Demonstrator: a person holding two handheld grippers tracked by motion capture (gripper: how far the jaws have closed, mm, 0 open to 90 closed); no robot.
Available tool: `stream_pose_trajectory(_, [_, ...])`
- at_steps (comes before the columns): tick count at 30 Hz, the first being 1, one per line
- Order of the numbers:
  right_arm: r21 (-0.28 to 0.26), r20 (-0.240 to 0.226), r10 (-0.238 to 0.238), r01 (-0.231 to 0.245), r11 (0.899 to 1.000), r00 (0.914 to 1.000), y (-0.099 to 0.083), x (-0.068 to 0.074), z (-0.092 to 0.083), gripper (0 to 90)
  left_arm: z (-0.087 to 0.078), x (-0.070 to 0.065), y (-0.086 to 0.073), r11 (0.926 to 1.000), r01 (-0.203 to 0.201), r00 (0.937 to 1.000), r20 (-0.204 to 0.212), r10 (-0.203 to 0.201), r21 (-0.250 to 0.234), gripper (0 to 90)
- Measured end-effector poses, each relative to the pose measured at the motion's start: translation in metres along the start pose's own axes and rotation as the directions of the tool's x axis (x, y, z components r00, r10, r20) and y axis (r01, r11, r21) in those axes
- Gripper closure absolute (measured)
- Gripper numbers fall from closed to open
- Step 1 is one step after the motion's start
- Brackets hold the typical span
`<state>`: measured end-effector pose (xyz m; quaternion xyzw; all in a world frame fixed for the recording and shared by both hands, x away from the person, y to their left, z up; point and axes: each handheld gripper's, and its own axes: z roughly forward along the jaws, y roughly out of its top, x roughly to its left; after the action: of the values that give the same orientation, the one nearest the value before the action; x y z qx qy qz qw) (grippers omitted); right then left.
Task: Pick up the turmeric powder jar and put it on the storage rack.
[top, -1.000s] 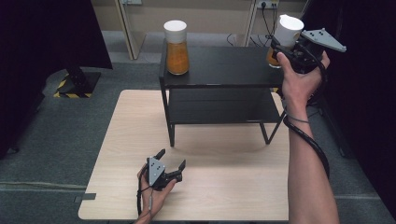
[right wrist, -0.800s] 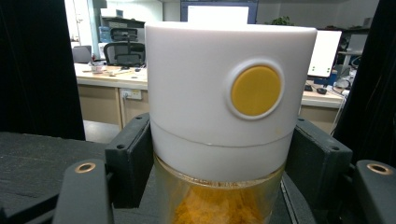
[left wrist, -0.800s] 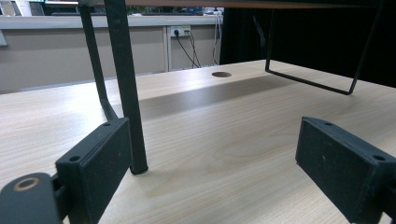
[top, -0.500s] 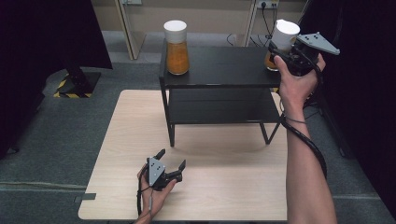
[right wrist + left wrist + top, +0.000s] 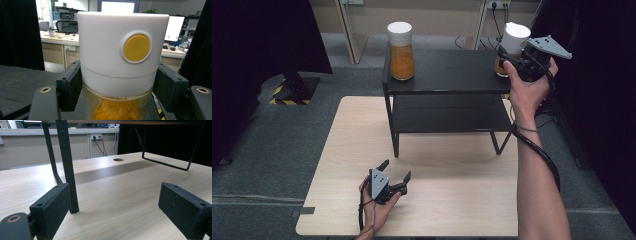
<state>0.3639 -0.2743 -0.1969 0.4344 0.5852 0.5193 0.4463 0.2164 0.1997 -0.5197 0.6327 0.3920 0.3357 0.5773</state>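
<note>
Gripping the white-lidded jar (image 5: 117,65) at the shelf's (image 5: 452,70) far right with our right gripper (image 5: 512,55); left gripper (image 5: 394,175) resting jaws-wide on the near table (image 5: 462,200); second jar (image 5: 401,50) far left.

In the high view, the right gripper (image 5: 517,59) and the hand around it hid most of the jar (image 5: 514,40), so just its white lid poked out. In the right gripper view, the bottom of that jar was cut off by the picture's edge. In the left gripper view, the top of the black shelf (image 5: 66,165) was cut off too.
</note>
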Motion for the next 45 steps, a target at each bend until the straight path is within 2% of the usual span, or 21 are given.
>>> stream_pose_trajectory(7, [-0.002,-0.008,0.024,-0.024,1.000,0.9997,-0.001,-0.004,0.001,30.2,0.000,0.000,0.000,1.0000,-0.004,1.0000,-0.001,0.004,-0.001,10.2])
stream_pose_trajectory(21, [0.008,-0.005,0.022,-0.022,1.000,0.9997,0.003,-0.003,0.004,29.4,-0.001,-0.002,-0.001,0.9999,-0.010,0.9999,-0.006,0.010,-0.004,10.1])
stream_pose_trajectory(24, [0.005,-0.007,0.023,-0.023,1.000,0.9997,0.003,-0.003,0.003,26.9,0.000,-0.002,-0.001,1.0000,-0.009,0.9999,-0.006,0.009,-0.004,10.2])
stream_pose_trajectory(33, [0.024,-0.011,0.042,-0.042,0.999,0.9990,0.007,-0.003,0.003,11.4,-0.001,-0.002,-0.001,1.0000,-0.007,1.0000,-0.007,0.007,-0.005,10.2])
stream_pose_trajectory(45, [0.034,-0.029,0.059,-0.058,0.998,0.9978,0.008,-0.007,-0.006,7.5,-0.001,-0.002,-0.001,1.0000,-0.005,1.0000,-0.008,0.005,-0.004,10.2])
